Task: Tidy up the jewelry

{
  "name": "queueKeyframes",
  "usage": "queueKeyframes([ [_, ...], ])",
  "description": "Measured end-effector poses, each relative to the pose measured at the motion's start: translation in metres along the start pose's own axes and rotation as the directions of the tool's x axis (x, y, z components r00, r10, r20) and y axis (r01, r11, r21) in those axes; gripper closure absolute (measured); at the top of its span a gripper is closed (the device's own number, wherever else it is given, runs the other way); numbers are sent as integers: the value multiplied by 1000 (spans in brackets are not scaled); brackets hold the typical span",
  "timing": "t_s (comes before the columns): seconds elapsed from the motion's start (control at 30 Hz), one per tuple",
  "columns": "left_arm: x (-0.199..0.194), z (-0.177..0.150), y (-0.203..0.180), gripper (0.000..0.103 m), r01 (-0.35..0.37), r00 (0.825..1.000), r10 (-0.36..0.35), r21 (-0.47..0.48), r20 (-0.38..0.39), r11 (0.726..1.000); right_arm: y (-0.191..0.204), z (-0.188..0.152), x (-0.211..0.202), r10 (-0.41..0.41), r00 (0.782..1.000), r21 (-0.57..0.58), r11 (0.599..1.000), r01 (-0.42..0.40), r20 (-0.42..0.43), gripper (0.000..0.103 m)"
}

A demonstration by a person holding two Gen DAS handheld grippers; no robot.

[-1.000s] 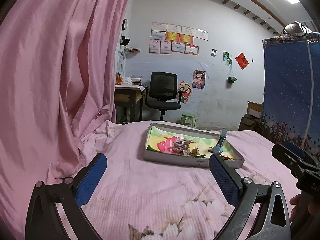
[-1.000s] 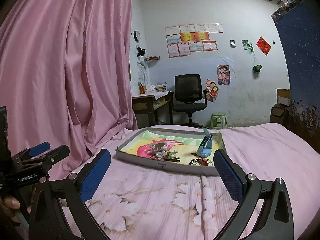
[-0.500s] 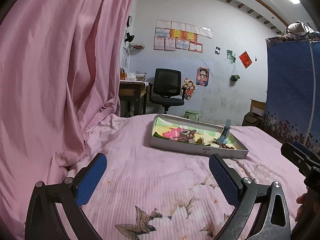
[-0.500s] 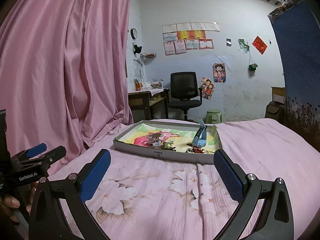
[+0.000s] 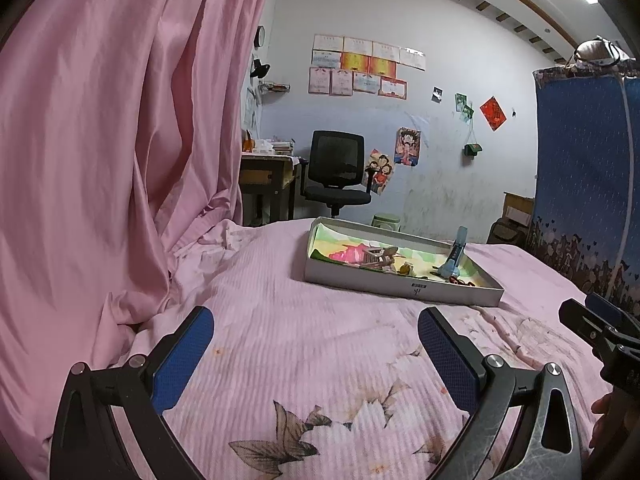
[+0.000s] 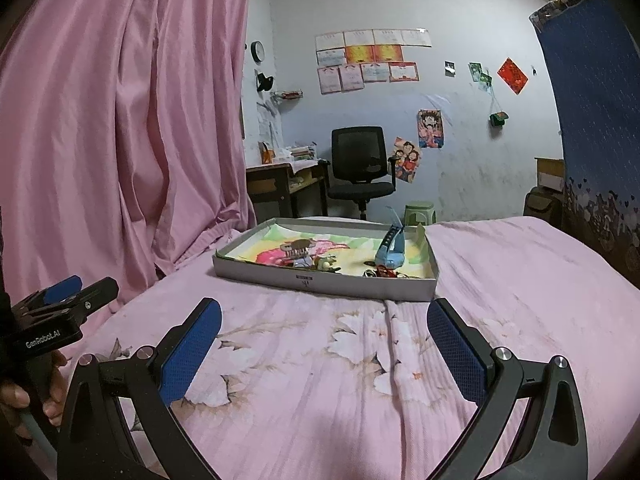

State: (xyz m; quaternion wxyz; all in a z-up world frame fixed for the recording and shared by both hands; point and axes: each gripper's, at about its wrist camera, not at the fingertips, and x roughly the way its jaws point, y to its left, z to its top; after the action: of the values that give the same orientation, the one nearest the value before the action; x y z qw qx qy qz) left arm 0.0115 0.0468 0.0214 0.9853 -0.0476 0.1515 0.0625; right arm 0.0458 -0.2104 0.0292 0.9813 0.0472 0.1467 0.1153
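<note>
Bed sheet (image 6: 500, 280) is pale pink with faded white blossoms and brownish leaves. Pink curtain (image 6: 120, 120) too. The tray (image 6: 320, 278) is grey outside, with a yellow, green and hot pink cartoon print inside, plus a light blue watch (image 6: 394, 246). Both grippers are black with blue textured pads (image 6: 192, 352). Blue starry cloth (image 5: 580, 180) on the right, black office chair (image 6: 360, 168).

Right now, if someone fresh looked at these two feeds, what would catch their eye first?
The shallow grey tray in the middle of the pink floral bedspread, with a small jumble of jewelry and a pale blue watch leaning at its right end. Next, the big pink curtain filling the left side. Both the left gripper and the right gripper hang open and empty, short of the tray.
</note>
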Motion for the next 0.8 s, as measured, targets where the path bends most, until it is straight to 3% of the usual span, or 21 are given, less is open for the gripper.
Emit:
queueKeyframes([
  [0.8,5,-14,0,0,-11,1000,11,-15,-1,1000,0,-9,7,-31,999,-4,1000,30,-38,2],
])
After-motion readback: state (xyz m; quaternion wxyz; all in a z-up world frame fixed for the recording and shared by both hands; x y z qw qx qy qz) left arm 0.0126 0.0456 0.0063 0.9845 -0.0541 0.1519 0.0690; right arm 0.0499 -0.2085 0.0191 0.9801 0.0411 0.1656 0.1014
